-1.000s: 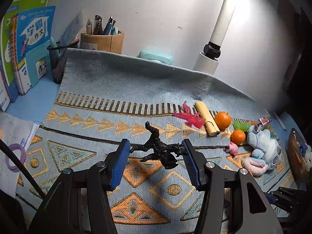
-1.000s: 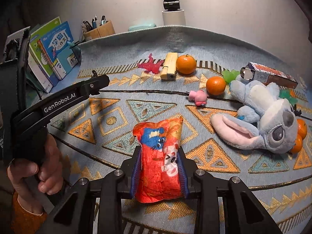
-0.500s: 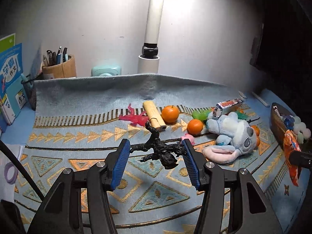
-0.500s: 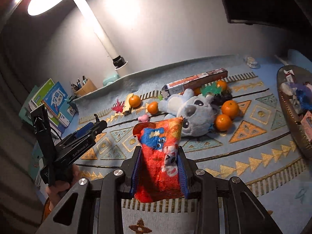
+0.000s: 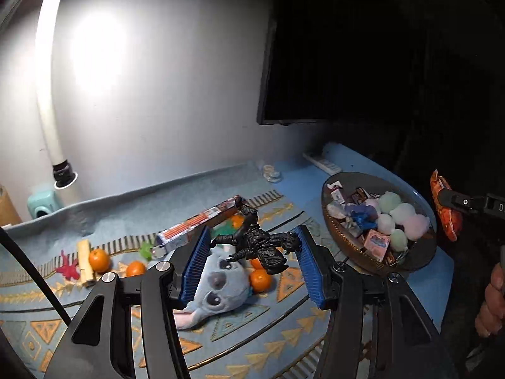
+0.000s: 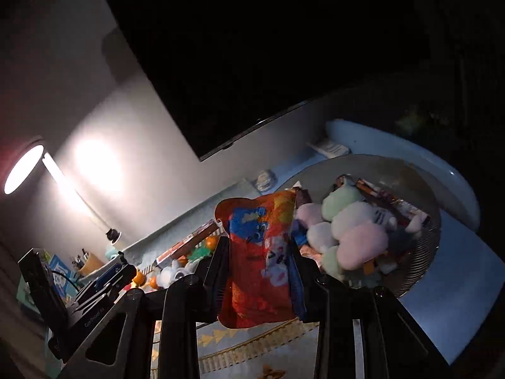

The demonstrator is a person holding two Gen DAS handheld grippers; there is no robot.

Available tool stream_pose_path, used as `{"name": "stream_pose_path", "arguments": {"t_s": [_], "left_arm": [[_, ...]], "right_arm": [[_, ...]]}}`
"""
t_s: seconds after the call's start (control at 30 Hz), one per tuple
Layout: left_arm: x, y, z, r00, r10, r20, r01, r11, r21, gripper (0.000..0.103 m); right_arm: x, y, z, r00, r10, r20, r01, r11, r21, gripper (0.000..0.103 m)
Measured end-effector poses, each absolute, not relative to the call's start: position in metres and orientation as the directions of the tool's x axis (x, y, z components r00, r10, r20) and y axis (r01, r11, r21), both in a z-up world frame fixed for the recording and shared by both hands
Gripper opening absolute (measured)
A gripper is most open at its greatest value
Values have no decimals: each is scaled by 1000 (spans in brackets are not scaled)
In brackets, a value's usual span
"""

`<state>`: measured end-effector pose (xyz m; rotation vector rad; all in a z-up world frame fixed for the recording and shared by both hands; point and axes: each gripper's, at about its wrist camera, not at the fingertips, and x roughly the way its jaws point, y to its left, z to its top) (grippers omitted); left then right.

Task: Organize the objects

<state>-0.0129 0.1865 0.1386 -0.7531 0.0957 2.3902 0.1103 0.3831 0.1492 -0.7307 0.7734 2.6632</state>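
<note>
My left gripper (image 5: pixel 252 252) is shut on a black spiky creature figurine (image 5: pixel 257 243), held in the air above the patterned mat. My right gripper (image 6: pixel 258 255) is shut on a red-orange snack packet (image 6: pixel 262 259), which also shows at the right edge of the left wrist view (image 5: pixel 443 208). A dark round basket (image 5: pixel 419 252) full of pastel plush balls and small packets stands at the mat's right end; in the right wrist view the basket (image 6: pixel 423 265) lies just beyond and right of the packet. The left gripper (image 6: pixel 104 281) shows low on the left there.
On the mat lie a blue plush toy (image 5: pixel 217 281), several oranges (image 5: pixel 99 260), a long printed box (image 5: pixel 199 222), a red toy (image 5: pixel 68 268) and a yellow roll (image 5: pixel 84 262). A lamp post (image 5: pixel 50 101) and a dark screen (image 5: pixel 331 47) stand at the back. A hand (image 5: pixel 492 303) is at the right edge.
Both grippers have swung right and risen, each still holding its object. The basket has come into view ahead; the books and pen holder have slid out of the left wrist view.
</note>
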Motion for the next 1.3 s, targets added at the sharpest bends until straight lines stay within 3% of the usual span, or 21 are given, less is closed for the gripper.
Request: {"name": "stream_pose_path", "arguments": {"t_s": [0.27, 0.5, 0.6, 0.63, 0.7, 1.03, 1.3], "left_arm": [[-25, 306, 138, -557, 619, -554, -704, -705, -81, 52], [-48, 370, 133, -496, 657, -569, -742, -660, -115, 52], [-51, 385, 130, -494, 662, -563, -743, -658, -123, 55], [-52, 388, 129, -492, 660, -568, -741, -660, -125, 60], [-55, 390, 127, -489, 654, -577, -731, -668, -138, 71], [-50, 339, 130, -484, 662, -572, -682, -695, -227, 71], [-44, 256, 139, -550, 622, -558, -576, -766, -287, 71]], "right_arm": [[113, 511, 145, -763, 236, -602, -579, -663, 474, 33], [77, 548, 131, -739, 198, -644, -580, -673, 459, 34], [60, 546, 129, -742, 177, -646, -555, -703, 445, 35], [56, 545, 129, -744, 169, -646, -545, -712, 442, 35], [54, 546, 129, -741, 161, -652, -543, -716, 440, 39], [80, 519, 138, -770, 134, -623, -485, -757, 437, 44], [90, 461, 152, -795, 73, -602, -399, -811, 428, 47]]}}
